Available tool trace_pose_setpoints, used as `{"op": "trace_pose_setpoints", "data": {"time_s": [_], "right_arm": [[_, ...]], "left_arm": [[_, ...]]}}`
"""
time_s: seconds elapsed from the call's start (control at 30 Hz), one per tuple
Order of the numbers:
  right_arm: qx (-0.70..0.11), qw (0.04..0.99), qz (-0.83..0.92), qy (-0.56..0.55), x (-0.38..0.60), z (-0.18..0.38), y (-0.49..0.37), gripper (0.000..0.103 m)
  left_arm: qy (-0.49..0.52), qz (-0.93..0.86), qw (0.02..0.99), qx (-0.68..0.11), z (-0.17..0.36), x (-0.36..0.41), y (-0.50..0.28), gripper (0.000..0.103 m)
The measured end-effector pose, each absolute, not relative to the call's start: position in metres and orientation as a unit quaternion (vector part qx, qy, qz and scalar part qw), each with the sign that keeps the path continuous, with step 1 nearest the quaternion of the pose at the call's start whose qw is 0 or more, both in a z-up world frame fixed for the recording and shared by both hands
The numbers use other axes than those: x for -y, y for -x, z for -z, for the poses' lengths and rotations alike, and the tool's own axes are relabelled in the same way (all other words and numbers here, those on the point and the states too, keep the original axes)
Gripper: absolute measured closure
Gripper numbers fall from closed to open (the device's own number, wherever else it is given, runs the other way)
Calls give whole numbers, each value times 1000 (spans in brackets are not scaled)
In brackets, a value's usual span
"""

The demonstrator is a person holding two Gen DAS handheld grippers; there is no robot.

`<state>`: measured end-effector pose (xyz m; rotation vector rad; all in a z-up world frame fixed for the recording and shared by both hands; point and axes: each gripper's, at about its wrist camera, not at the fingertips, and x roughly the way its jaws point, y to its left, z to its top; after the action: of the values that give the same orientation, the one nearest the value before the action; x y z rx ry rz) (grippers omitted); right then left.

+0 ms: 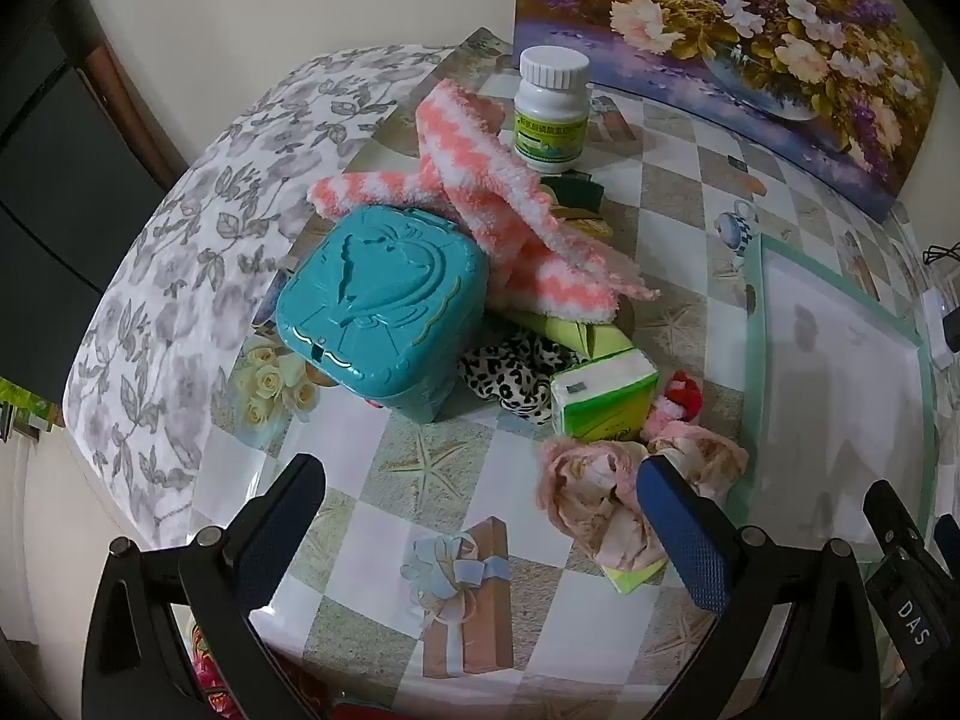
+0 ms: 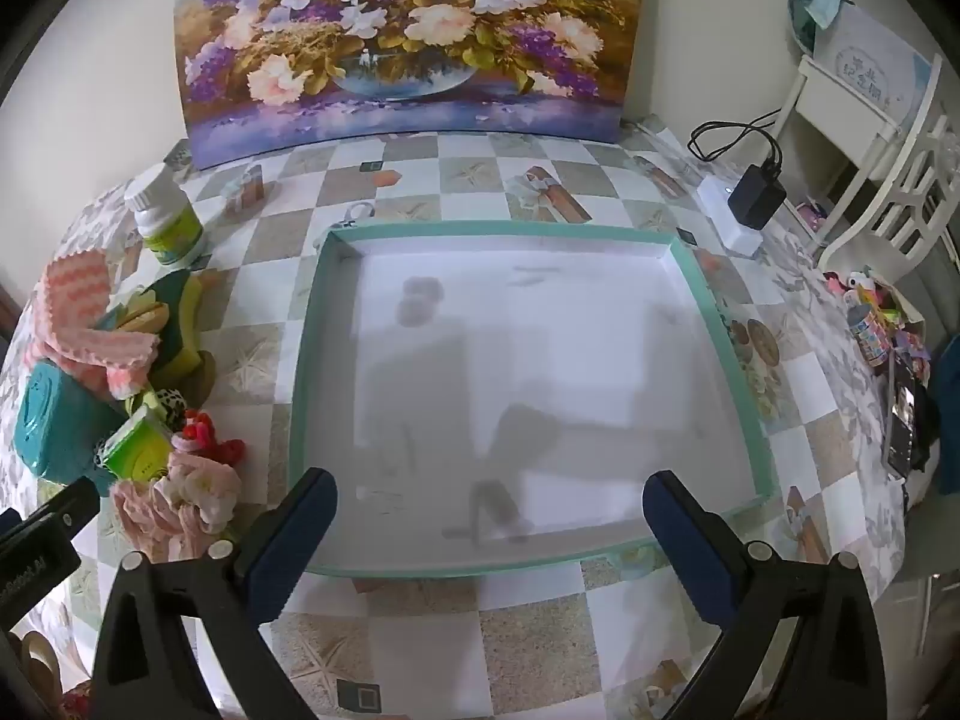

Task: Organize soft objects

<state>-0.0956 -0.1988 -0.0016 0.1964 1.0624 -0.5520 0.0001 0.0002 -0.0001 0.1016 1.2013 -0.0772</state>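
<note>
- So we judge nothing is sorted yet: the teal-rimmed tray [image 2: 714,306] lies bare, and both our left gripper [image 1: 480,516] and right gripper [image 2: 489,534] hang spread wide, holding nothing.
- Next we need the left one over the pink crumpled cloth [image 1: 591,498] just beside the tray.
- Hard things crowd the pile: teal box [image 1: 384,312], pill bottle [image 1: 552,111], tissue pack [image 1: 603,399], with striped socks [image 1: 498,198] draped across.

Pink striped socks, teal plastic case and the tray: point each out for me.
pink striped socks [image 1: 480,192], left wrist view, middle of the upper sock.
teal plastic case [image 1: 384,306], left wrist view, centre of its embossed lid.
tray [image 2: 510,230], right wrist view, far green rim.
</note>
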Motion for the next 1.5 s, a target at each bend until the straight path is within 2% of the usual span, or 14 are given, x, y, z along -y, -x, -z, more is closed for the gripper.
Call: {"op": "trace_pose_setpoints", "data": {"time_s": [1.5], "right_arm": [[-520,810,255,-87,194,10,93,0]], "left_arm": [[-50,22,816,-576,7,-7,-1,0]]}}
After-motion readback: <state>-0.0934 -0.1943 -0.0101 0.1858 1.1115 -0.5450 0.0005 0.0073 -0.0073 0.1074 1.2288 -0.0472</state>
